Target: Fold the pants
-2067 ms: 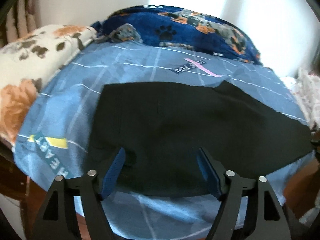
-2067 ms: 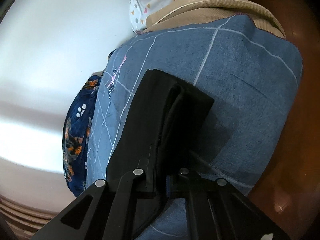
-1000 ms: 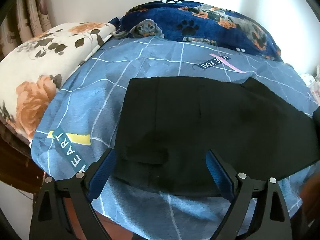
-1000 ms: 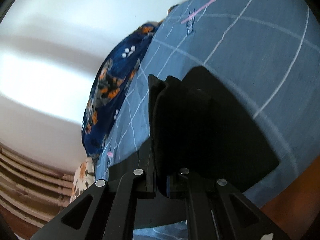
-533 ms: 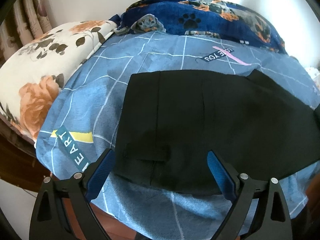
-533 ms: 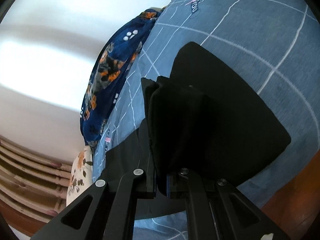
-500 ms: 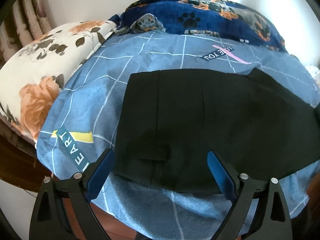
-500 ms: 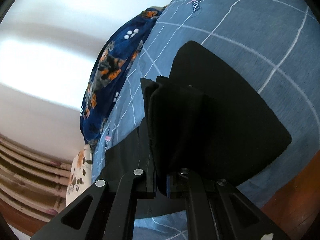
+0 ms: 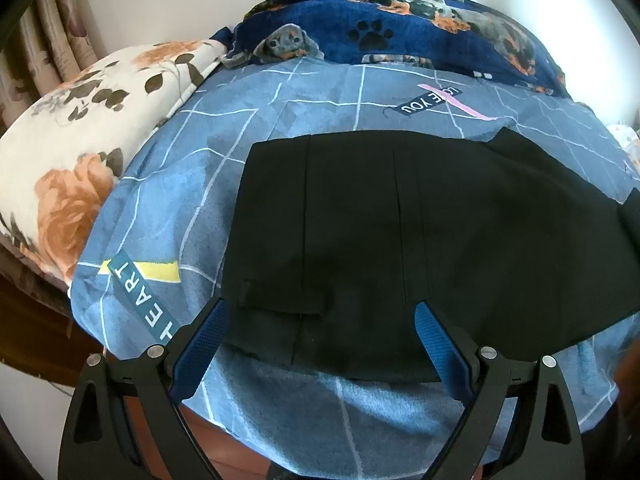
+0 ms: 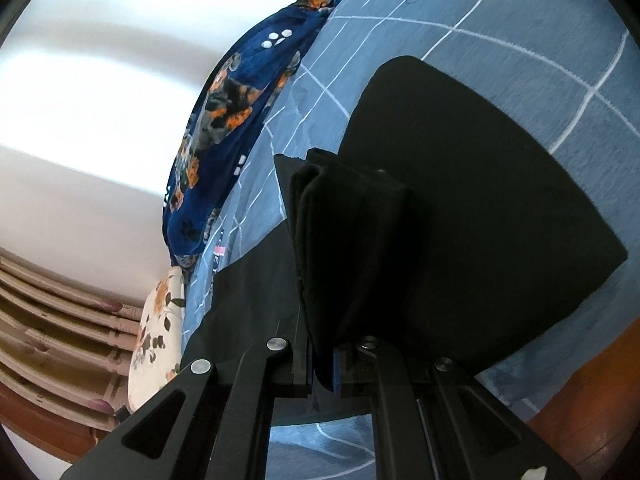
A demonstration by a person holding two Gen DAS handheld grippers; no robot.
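One pair of black pants [image 9: 420,232] lying between two tongs on the blue bedsheet [image 9: 256,120]
The left gripper [image 9: 322,334] is hovering spread apart over the near waistband; the right gripper [image 10: 320,354] is clamping a bunched fold, one dog-print blanket [image 9: 400,28] lying beyond

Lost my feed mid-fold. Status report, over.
Left gripper open, empty. Right gripper shut on black pants leg end, lifted over blue bedsheet. Nothing in the way.

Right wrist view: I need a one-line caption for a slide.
Right gripper clamps a bunched end of the black pants, lifted over the blue grid bedspread.
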